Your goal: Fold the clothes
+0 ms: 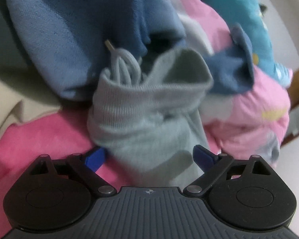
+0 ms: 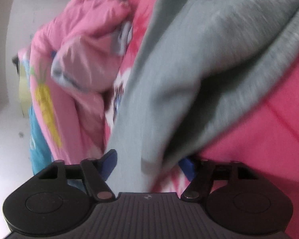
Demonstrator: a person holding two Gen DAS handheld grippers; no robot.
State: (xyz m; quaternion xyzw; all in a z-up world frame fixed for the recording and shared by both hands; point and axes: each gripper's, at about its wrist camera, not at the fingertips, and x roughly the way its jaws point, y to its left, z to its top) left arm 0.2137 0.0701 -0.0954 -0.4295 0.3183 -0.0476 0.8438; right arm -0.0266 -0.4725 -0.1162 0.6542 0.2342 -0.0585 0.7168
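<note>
Grey garment (image 1: 147, 117) w/ ribbed waistband and drawstring (image 1: 123, 65) lies on hot-pink blanket (image 1: 39, 139), blue fabric (image 1: 69, 35) piled behind it, pale pink quilt (image 1: 249, 109) to the right. Left gripper (image 1: 149, 157) jaws spread wide, grey cloth lying between the blue pads (image 1: 94, 157) but not pinched. Right gripper (image 2: 147, 165): jaws partly apart, grey garment (image 2: 189, 69) edge hanging between them; grip can't be told, too blurred.
</note>
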